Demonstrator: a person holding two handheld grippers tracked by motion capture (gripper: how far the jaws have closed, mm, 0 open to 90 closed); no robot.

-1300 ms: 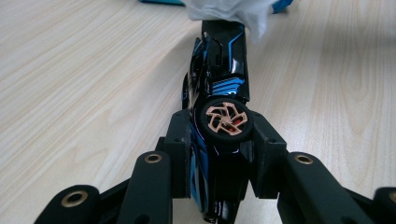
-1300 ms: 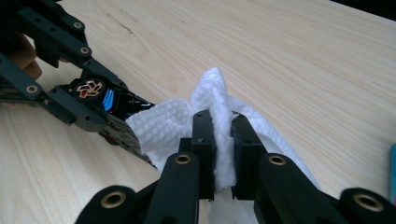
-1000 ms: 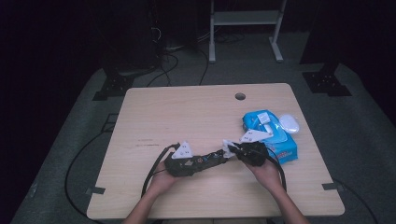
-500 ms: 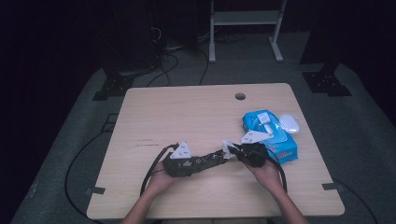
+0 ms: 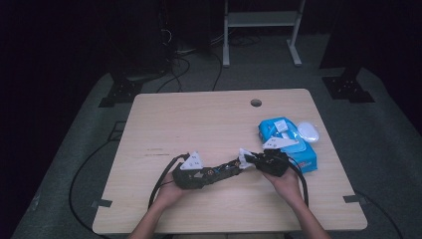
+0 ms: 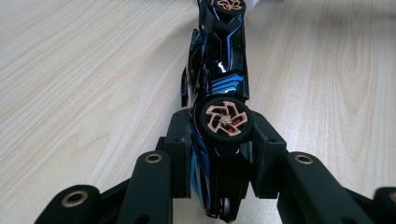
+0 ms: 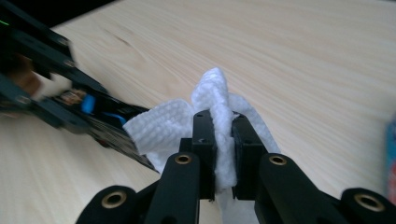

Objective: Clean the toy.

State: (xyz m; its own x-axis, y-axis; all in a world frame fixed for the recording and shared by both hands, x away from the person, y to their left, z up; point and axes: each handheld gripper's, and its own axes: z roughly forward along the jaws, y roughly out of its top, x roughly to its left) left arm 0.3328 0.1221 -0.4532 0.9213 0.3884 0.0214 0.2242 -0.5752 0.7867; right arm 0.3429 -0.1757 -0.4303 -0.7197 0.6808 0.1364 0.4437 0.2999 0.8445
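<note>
A black toy car (image 6: 219, 70) with blue stripes and copper wheels lies on its side, held by its rear end in my left gripper (image 6: 223, 140), which is shut on it. In the high view the toy car (image 5: 223, 171) stretches from my left gripper (image 5: 211, 174) toward my right gripper (image 5: 248, 160). My right gripper (image 7: 223, 140) is shut on a bunched white wipe (image 7: 212, 105), and the wipe (image 5: 244, 157) touches the car's front end (image 7: 109, 123).
A blue pack of wipes (image 5: 291, 142) with its white lid open lies at the table's right, just behind my right hand. A round cable hole (image 5: 256, 103) sits near the table's far edge. Cables trail off the table's front left.
Both grippers keep their hold and stay almost still; the wipe has shifted only slightly against the car's front.
</note>
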